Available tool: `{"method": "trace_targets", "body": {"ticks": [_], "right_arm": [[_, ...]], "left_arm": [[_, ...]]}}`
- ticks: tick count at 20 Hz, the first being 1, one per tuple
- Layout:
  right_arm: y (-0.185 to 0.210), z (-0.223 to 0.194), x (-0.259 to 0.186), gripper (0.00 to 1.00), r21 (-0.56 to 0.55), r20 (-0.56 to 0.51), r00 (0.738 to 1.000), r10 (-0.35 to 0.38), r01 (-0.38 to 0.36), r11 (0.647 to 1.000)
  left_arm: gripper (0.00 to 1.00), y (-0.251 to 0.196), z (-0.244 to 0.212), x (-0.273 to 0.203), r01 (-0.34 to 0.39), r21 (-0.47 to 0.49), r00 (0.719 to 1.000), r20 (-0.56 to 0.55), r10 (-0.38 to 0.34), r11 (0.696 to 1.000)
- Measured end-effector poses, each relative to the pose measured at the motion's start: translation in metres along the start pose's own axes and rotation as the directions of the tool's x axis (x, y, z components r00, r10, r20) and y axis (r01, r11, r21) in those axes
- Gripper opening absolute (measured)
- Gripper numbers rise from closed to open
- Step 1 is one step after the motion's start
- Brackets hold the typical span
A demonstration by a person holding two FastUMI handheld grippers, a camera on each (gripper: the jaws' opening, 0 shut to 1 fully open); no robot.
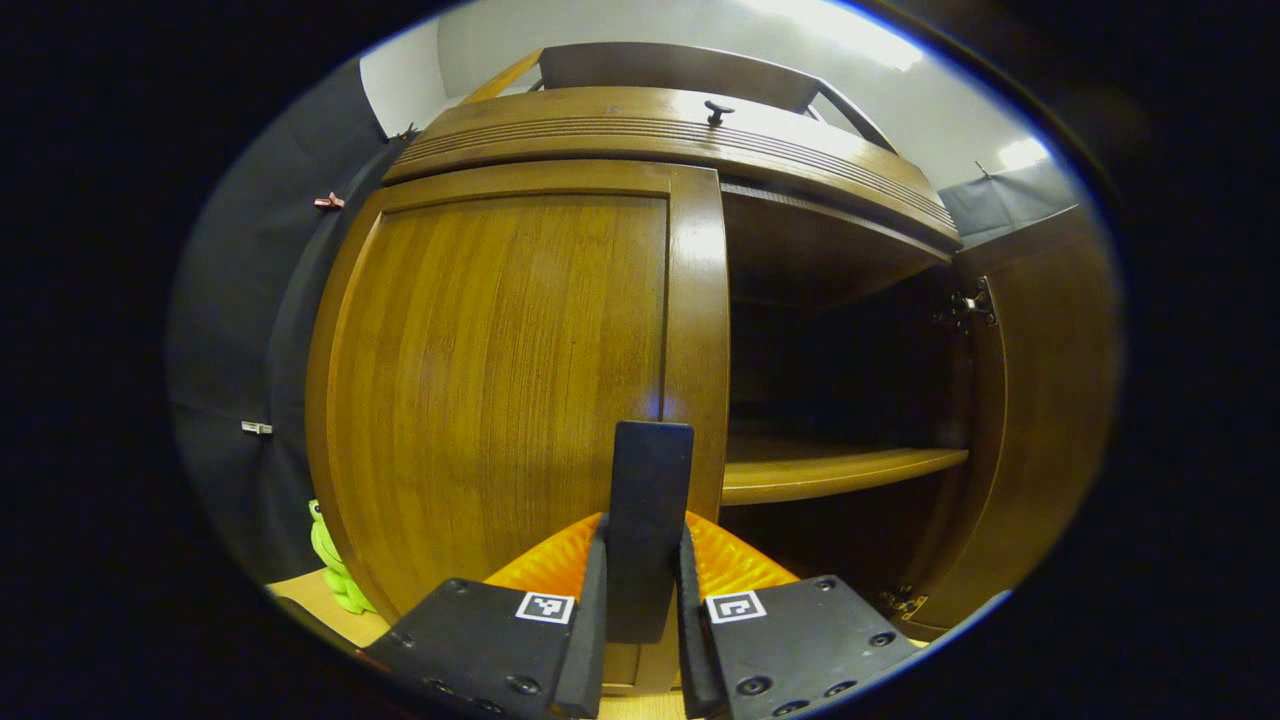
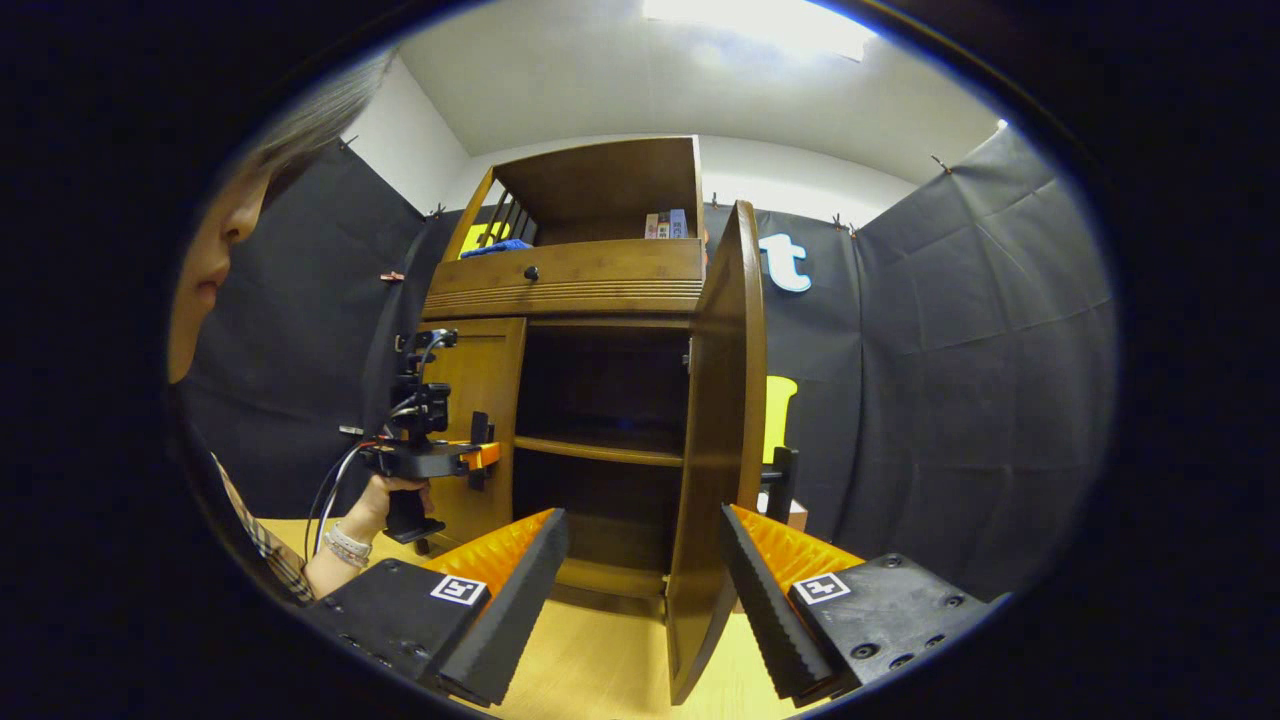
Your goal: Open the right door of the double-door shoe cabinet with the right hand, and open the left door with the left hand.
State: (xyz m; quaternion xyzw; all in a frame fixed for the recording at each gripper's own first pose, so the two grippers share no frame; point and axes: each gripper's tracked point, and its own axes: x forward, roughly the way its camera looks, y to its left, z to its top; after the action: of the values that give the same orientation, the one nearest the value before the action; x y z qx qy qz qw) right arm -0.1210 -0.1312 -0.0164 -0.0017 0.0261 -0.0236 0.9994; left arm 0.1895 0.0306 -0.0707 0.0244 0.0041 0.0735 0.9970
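The wooden shoe cabinet [image 2: 570, 275] stands in front of me. Its left door [image 1: 500, 380] lies flat against the cabinet front. The dark upright handle [image 1: 650, 480] of that door sits between the fingers of my left gripper [image 1: 642, 535], which is shut on it. In the right gripper view a hand holds the left gripper [image 2: 478, 455] at the left door [image 2: 485, 390]. The right door [image 2: 722, 420] is swung wide open, seen edge-on, and also appears as the right door [image 1: 1040, 400] in the left gripper view. My right gripper [image 2: 640, 590] is open and holds nothing, just short of that door's edge.
Inside the cabinet is a wooden shelf [image 1: 830, 470] in a dark interior. A drawer with a knob [image 2: 531, 272] and an upper shelf with books [image 2: 665, 224] sit above. A green toy [image 1: 330, 560] lies left of the cabinet. A person's head is close on the left.
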Motion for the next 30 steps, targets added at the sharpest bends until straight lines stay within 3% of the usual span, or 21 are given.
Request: {"method": "trace_targets", "body": {"ticks": [5,19,30], "right_arm": [[0.003,0.003,-0.008,0.95,-0.043,0.005,1.0,-0.028,0.028,0.999],[0.076,-0.005,0.006,0.95,-0.061,-0.038,0.993,0.109,-0.111,0.992],[0.154,-0.021,0.024,0.95,-0.028,-0.076,0.964,0.256,-0.259,0.965]], "left_arm": [[0.3,-0.002,0.003,-0.013,0.05,-0.036,0.998,-0.043,-0.051,0.998],[0.29,0.026,0.01,-0.114,0.204,-0.063,0.978,-0.029,-0.207,0.977],[0.3,0.085,0.019,-0.188,0.209,-0.072,0.977,-0.015,-0.211,0.975]]}}
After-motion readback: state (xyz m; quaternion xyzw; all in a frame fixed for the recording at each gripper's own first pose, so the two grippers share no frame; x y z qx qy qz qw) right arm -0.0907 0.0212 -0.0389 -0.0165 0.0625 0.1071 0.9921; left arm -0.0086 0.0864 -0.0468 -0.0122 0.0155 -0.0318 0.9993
